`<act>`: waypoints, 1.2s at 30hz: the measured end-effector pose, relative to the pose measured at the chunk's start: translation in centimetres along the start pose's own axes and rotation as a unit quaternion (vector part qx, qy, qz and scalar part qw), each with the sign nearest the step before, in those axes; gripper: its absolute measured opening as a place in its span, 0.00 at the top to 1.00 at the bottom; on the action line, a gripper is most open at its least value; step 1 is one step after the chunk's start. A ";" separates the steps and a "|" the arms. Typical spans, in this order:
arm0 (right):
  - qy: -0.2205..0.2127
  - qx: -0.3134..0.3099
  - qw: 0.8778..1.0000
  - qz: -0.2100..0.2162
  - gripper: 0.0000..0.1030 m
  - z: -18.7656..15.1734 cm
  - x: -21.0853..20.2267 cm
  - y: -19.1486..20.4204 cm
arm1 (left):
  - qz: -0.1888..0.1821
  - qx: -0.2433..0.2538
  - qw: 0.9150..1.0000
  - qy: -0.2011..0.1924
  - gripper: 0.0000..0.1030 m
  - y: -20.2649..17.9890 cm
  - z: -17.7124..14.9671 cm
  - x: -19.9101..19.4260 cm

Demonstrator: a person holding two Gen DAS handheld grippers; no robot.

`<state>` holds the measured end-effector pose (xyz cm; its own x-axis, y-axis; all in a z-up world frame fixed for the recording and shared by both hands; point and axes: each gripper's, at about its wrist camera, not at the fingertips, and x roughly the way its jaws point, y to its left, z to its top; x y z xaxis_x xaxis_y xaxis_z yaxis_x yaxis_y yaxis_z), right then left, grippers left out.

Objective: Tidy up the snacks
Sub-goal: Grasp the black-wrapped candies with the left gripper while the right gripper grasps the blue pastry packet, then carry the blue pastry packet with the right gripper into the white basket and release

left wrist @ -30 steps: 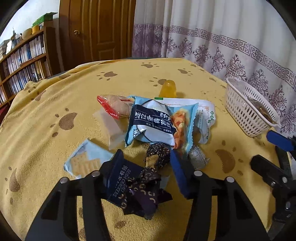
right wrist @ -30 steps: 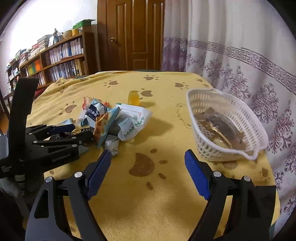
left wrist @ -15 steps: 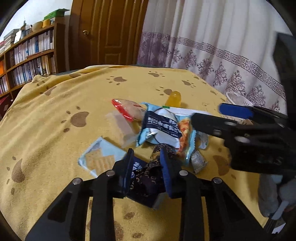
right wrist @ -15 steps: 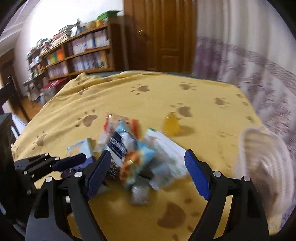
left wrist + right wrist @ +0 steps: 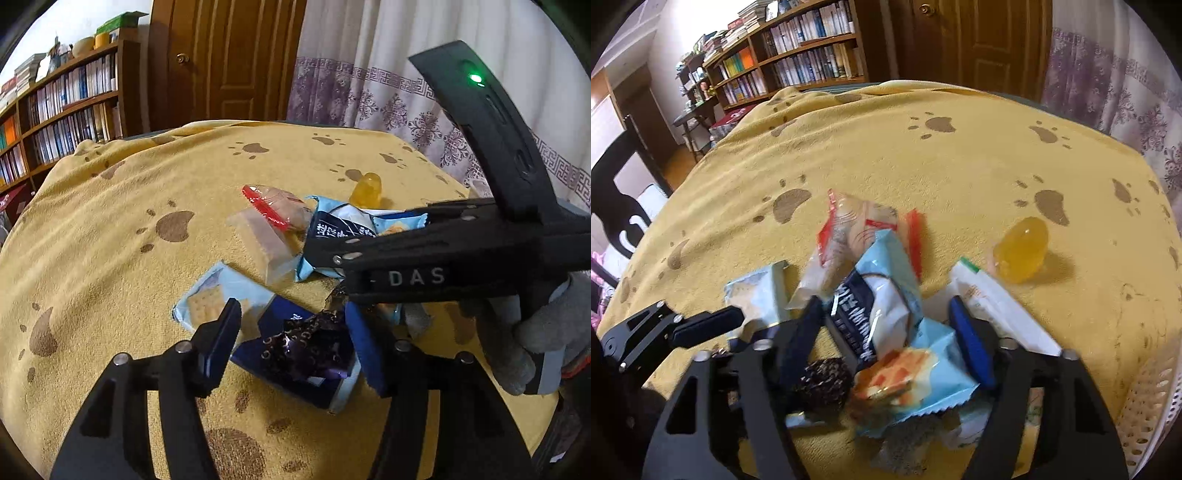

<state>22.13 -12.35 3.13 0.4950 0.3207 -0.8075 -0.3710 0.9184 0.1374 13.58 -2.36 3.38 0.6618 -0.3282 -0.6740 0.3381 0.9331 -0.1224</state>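
A pile of snack packets lies on the yellow paw-print cloth [image 5: 110, 229]. My left gripper [image 5: 291, 343] is open, its fingers on either side of a dark blue packet [image 5: 295, 354] with a dark purple wrapper on it. A light blue cracker pack [image 5: 214, 302] lies just left. My right gripper [image 5: 886, 332] is open and straddles a big light blue snack bag [image 5: 886, 314]; its body shows in the left wrist view [image 5: 443, 251], crossing above the pile. A red-edged packet [image 5: 849, 225], an orange jelly cup [image 5: 1021, 249] and a white packet [image 5: 997, 306] lie around.
A white plastic basket [image 5: 1152, 406] stands at the right edge of the table. A bookshelf [image 5: 798, 55], a wooden door [image 5: 221, 62] and purple-patterned curtains [image 5: 369, 92] are behind. A dark round candy [image 5: 822, 382] lies under the right gripper.
My left gripper closed around the dark blue packet half a second ago and has opened again. My right gripper swung left from the basket and came down over the big light blue bag.
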 end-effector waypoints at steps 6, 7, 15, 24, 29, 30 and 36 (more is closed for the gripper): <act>-0.006 0.011 1.000 -0.004 0.47 -1.1 -1.3 0.0 | -0.003 0.004 1.000 0.002 0.42 -0.2 -0.1 0.1; -0.010 0.019 1.000 -0.005 0.47 -1.3 -1.8 -0.2 | -0.004 0.004 1.000 0.002 0.42 -0.3 -0.1 0.1; -0.052 0.081 0.995 0.008 0.49 -3.6 -6.0 -1.8 | -0.013 0.003 1.000 -0.002 0.43 -0.6 -0.1 0.0; -0.109 0.136 0.985 0.012 0.49 -5.5 -11.2 -3.7 | -0.012 0.033 0.999 0.003 0.43 -2.0 -0.3 0.8; -0.145 0.159 0.977 0.000 0.49 -6.0 -14.2 -4.8 | -0.016 0.042 0.999 -0.001 0.65 -2.2 -0.4 0.7; -0.152 0.165 0.975 -0.005 0.49 -6.1 -14.8 -5.2 | -0.014 0.042 0.999 -0.004 0.66 -2.3 -0.5 0.6; -0.195 0.213 0.955 -0.061 0.49 -7.2 -18.2 -8.5 | -0.019 0.034 0.999 -0.022 0.74 -2.1 -0.3 -0.2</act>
<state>10.62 -27.67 12.50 0.8002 0.1914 -0.5684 0.0204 0.9385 0.3447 12.58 -4.19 3.58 0.6762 -0.3698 -0.6371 0.4062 0.9087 -0.0963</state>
